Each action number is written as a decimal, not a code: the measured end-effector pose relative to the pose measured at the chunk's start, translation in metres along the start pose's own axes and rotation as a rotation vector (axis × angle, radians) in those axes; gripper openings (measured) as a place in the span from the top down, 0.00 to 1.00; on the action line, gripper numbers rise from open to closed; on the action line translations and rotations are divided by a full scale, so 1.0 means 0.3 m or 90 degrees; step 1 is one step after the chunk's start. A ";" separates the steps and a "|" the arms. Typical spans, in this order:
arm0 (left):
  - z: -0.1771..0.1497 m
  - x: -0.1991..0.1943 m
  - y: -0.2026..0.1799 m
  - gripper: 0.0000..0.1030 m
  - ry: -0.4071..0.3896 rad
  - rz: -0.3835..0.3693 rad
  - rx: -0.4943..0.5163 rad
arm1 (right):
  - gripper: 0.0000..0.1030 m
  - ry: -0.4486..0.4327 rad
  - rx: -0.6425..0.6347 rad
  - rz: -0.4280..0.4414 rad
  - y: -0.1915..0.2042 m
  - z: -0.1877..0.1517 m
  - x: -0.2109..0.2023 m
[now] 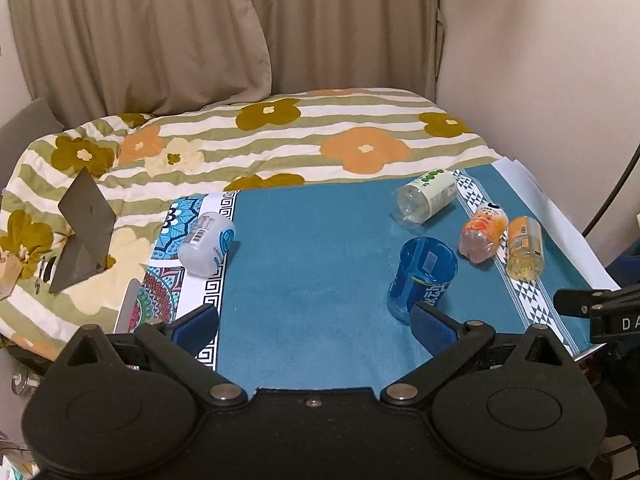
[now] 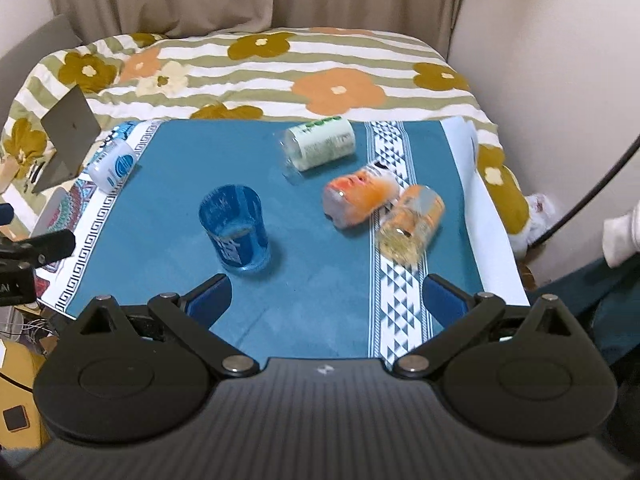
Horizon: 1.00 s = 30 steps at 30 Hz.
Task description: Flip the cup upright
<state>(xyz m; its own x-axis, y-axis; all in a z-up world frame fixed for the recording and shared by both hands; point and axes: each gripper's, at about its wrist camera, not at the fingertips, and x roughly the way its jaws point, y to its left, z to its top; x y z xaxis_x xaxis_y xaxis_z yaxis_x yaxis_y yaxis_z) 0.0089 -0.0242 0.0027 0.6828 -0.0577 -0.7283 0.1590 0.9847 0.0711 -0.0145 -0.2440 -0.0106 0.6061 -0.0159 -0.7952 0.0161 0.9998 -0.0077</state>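
Both wrist views look forward and down over the teal mat point(image 1: 312, 248) from its near edge. The 2 share the blue cup point(image 1: 424, 276).

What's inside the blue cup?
The blue cup stands upright on the teal cloth. Through its see-through wall nothing shows inside, only its label; glare blurs the bottom, so a little liquid cannot be ruled out.

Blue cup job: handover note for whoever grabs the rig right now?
Left gripper: open, empty, low at the near edge of the teal mat.
Right gripper: open, empty, also at the near edge.
Blue cup: standing on the mat, apart from both grippers; it looks upright, mouth up, though the clear plastic makes that hard to confirm.
Four other cups lie on their sides: white one far left, green-label one, two orange ones right.
Done: apparently one flip. Left: the lying cups, if wanted.
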 end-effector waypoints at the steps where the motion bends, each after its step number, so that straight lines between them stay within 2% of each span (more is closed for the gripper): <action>1: -0.004 -0.003 -0.001 0.00 0.000 0.000 -0.001 | 0.00 0.001 0.002 0.000 -0.002 -0.008 -0.002; 30: -0.025 -0.043 -0.024 0.00 -0.017 0.012 0.002 | 0.00 0.002 0.018 0.010 0.001 -0.031 -0.011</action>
<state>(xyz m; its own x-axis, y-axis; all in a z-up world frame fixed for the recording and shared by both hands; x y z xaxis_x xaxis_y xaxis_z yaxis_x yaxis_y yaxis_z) -0.0065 -0.0294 0.0065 0.7041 -0.0431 -0.7088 0.1482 0.9851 0.0873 -0.0239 -0.2437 -0.0135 0.6043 -0.0007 -0.7967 0.0289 0.9994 0.0211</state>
